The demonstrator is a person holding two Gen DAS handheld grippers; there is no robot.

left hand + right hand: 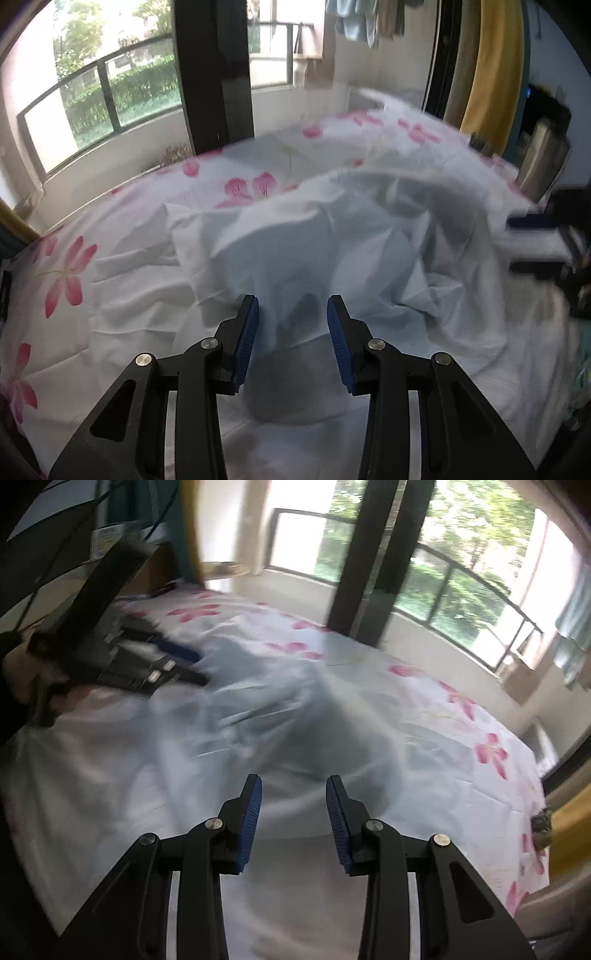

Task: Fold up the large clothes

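While both grippers hang over the flowered bedsheet [66, 266] with nothing between their blue pads, the pale garment [325, 243] lies rumpled in a heap just ahead of them. The left gripper [291, 332] stands parted, a raised fold right beyond its tips; the right gripper [293, 812] is likewise parted over blurred cloth. I judge the left nearer a graspable edge. The heap's long axis I cannot tell.

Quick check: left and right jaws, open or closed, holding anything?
Left gripper: open, nothing held.
Right gripper: open, nothing held.
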